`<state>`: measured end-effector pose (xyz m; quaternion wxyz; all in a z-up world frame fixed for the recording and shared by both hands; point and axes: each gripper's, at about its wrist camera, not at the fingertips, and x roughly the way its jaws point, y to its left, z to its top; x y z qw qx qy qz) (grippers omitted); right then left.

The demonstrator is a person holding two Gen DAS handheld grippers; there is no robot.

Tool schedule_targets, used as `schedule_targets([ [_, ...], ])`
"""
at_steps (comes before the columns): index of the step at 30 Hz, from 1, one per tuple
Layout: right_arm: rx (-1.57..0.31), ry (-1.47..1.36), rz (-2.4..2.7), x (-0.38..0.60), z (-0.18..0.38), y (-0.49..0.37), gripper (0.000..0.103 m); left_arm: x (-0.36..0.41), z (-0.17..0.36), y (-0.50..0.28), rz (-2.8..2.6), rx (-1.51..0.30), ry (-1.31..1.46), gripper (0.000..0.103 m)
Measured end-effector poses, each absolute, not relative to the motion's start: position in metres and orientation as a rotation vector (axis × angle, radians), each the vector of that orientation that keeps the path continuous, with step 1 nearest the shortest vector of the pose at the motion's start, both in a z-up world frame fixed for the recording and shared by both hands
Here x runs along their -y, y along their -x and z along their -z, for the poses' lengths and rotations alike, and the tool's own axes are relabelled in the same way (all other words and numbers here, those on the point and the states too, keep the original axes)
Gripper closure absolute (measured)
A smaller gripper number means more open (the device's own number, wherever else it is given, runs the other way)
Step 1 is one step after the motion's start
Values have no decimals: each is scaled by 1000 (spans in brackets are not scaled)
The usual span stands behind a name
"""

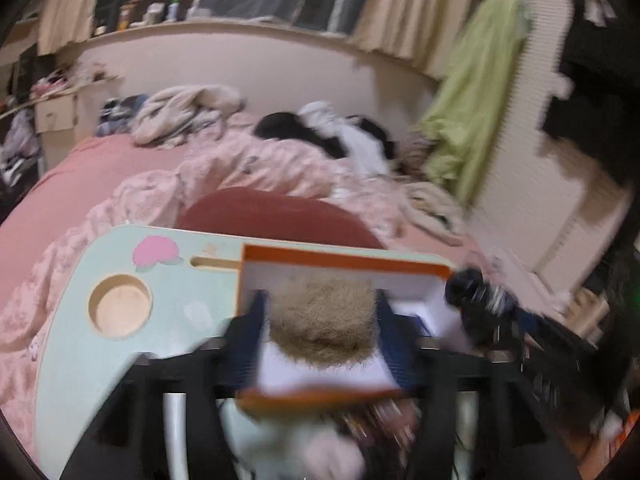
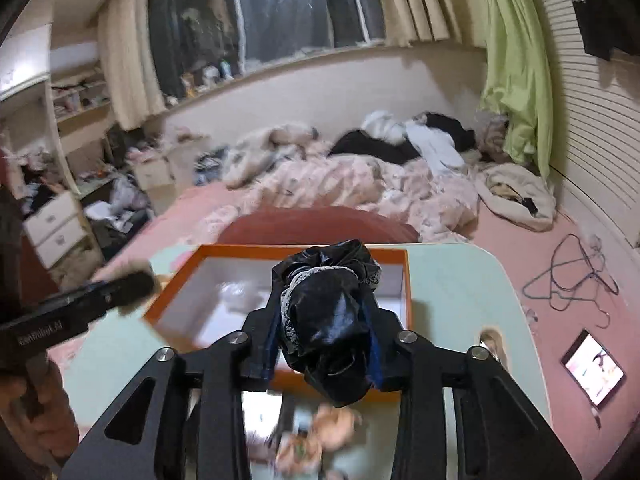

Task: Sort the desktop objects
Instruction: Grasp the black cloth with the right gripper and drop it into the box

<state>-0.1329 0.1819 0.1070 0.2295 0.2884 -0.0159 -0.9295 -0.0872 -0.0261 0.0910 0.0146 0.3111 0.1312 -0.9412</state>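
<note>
An orange-rimmed white box (image 1: 344, 260) (image 2: 280, 251) stands on a pale mint lap desk (image 1: 180, 300) (image 2: 452, 280) on the bed. My left gripper (image 1: 322, 300) is over the box with a tan fuzzy ball (image 1: 322, 320) between its blue pads; the fuzz touches both. My right gripper (image 2: 326, 292) is shut on a black satin scrunchie (image 2: 324, 320) with lace trim, held above the box's near side. The right wrist view shows the left gripper (image 2: 132, 280) blurred at the box's left edge. The black scrunchie (image 1: 468, 284) shows at the box's right corner in the left wrist view.
The desk has a round cup recess (image 1: 120, 306) and a slot (image 1: 214, 262). Small pinkish items (image 2: 320, 428) lie blurred on the near desk. A red cushion (image 2: 316, 224) sits behind it. On the pink bed lie a lit tablet (image 2: 594, 368) and wire hangers (image 2: 572, 280).
</note>
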Motion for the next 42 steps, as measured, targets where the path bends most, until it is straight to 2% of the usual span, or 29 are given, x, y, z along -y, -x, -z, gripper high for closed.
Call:
schedule_targets([
  [1,9,-870,2550,-172,-99,148,41,27,-84,96,2903,-409,-1007,10],
  [2,-19,-943,2537,-167,-90,156,21,28,-74,105,2884,-421,-1065,10],
  [3,-40,-1020,2515,-162,-79,162,18,29,-64,111,2881,-446,-1131,10],
  [5,-180,-920,2581,-153,-68,154,17,29,-48,117,2863,-468,-1218,9],
  [10,-143,-795,2598,-160,-59,147,9,37,-47,102,2900,-503,-1141,9],
  [16,-162,-819,2624,-162,-61,140,8,40,-77,57,2997,-460,-906,8],
  [19,-96,-640,2685,-176,-74,117,9,43,-81,32,3011,-399,-864,7],
  [25,-52,-474,2656,-198,-98,60,21,40,-52,-27,3010,-278,-957,6],
  [29,-90,-623,2578,-206,-82,35,33,37,-23,-42,2968,-227,-1143,6],
  [31,-121,-757,2528,-204,-62,30,42,36,-10,-44,2942,-168,-1202,6],
  [35,-167,-977,2474,-203,-19,30,42,18,2,-48,2901,85,-1187,0],
  [42,-217,-985,2468,-200,-11,31,39,6,6,-52,2931,95,-1182,0],
])
